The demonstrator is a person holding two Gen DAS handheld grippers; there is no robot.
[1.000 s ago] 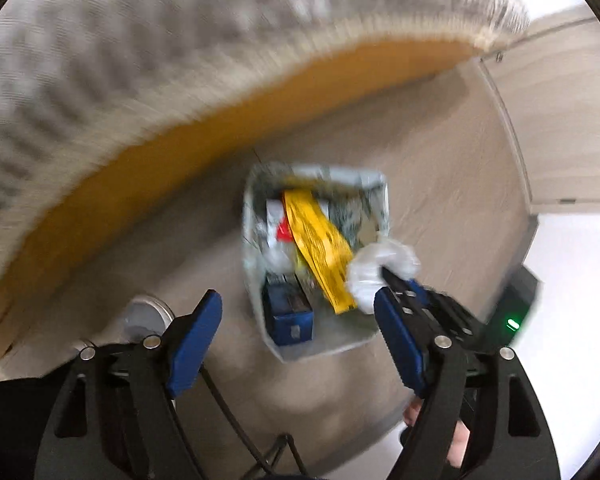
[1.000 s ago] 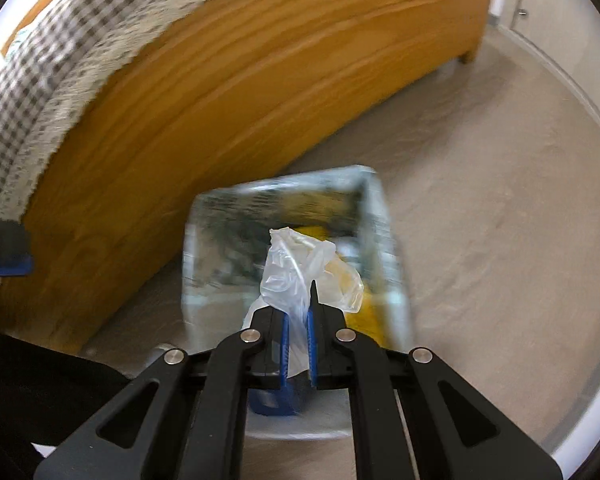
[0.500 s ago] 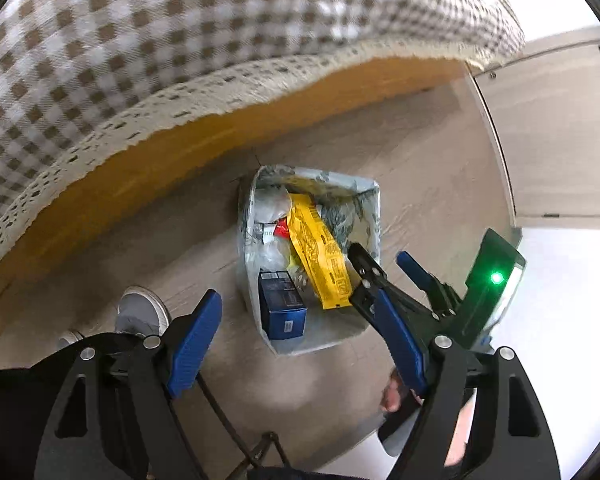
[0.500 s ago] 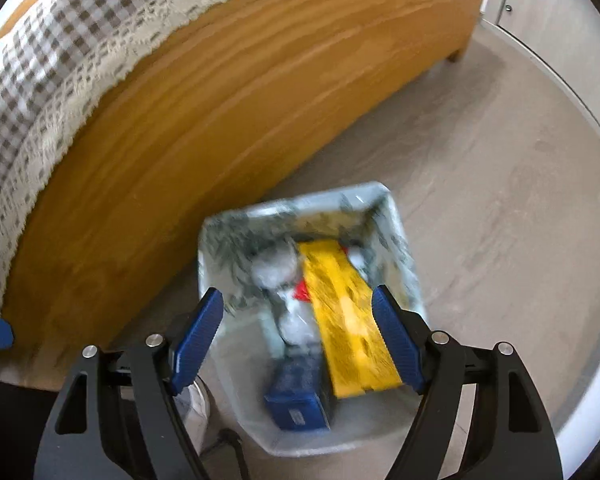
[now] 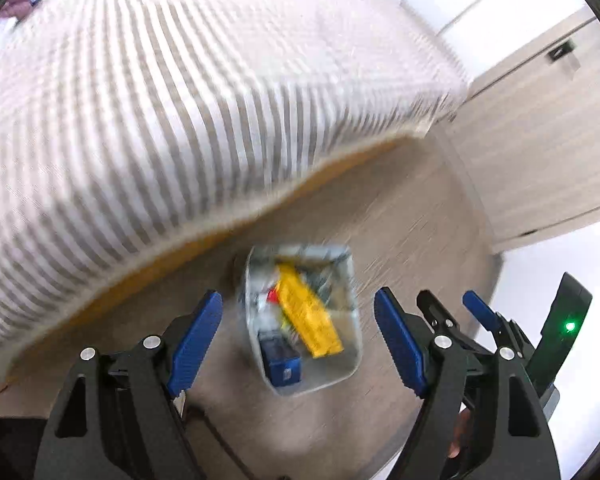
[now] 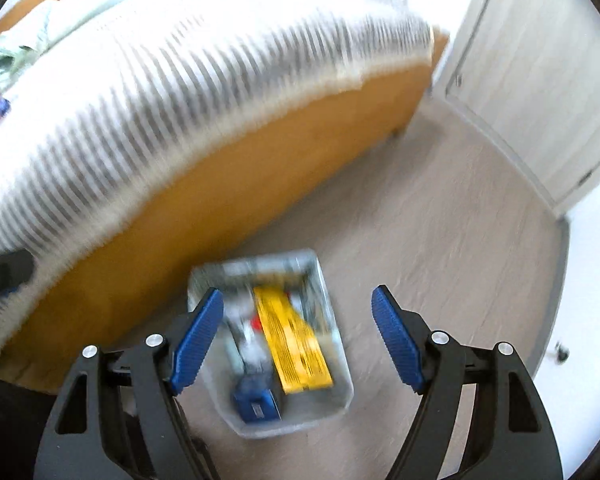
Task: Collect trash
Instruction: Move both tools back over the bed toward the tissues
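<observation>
1. I look down along my left gripper [image 5: 298, 338], its blue pads spread wide with nothing between them, above a grey floor [image 5: 412, 216]
2. Below both claws stands the trash bin [image 6: 342, 364], a pale rectangular tub on the floor just beside the wooden bed frame [image 6: 236, 184]
3. Inside the bin lie a long yellow wrapper [image 6: 292, 340], a small blue box [image 6: 256, 400] at the near end, a red scrap [image 6: 258, 323] and some pale crumpled litter, blurred
4. My right gripper [image 6: 298, 334] hangs over the bin too, jaws parted and empty; from the left camera I see it at the right edge with a green light [image 5: 569, 326] on its body
5. A striped bedcover [image 5: 180, 100] with a fringed hem drapes over the bed frame, smeared by motion blur
6. Pale cupboard doors [image 6: 540, 80] stand beyond the foot of the bed
</observation>
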